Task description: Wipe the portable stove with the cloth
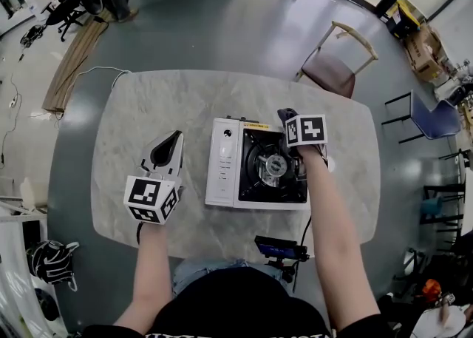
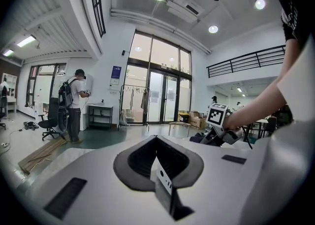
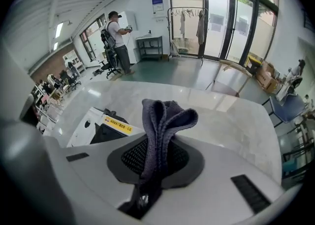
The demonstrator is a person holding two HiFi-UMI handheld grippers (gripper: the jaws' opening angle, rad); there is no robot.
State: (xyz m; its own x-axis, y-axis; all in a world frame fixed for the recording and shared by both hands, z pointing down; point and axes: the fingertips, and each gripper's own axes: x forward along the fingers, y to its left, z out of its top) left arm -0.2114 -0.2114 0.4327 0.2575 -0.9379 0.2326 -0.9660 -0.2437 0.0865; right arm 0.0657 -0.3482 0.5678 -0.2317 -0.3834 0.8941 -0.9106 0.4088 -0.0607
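**Cloth Positioned at the Stove's Far Edge**

The right hand-held gripper is clamped on a folded dark grey cloth above the far edge of the portable stove. The soft knit protrudes past the jaws, probably so that fabric alone meets the stove. The stove has a white panel at left and a black burner tray at right. It lies on the pale marbled surface. The left hand-held gripper hovers closed and empty, left of the stove.

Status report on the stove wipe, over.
Left gripper shut, empty, beside stove. Right gripper shut on cloth, at stove's far corner. Nothing in the way.
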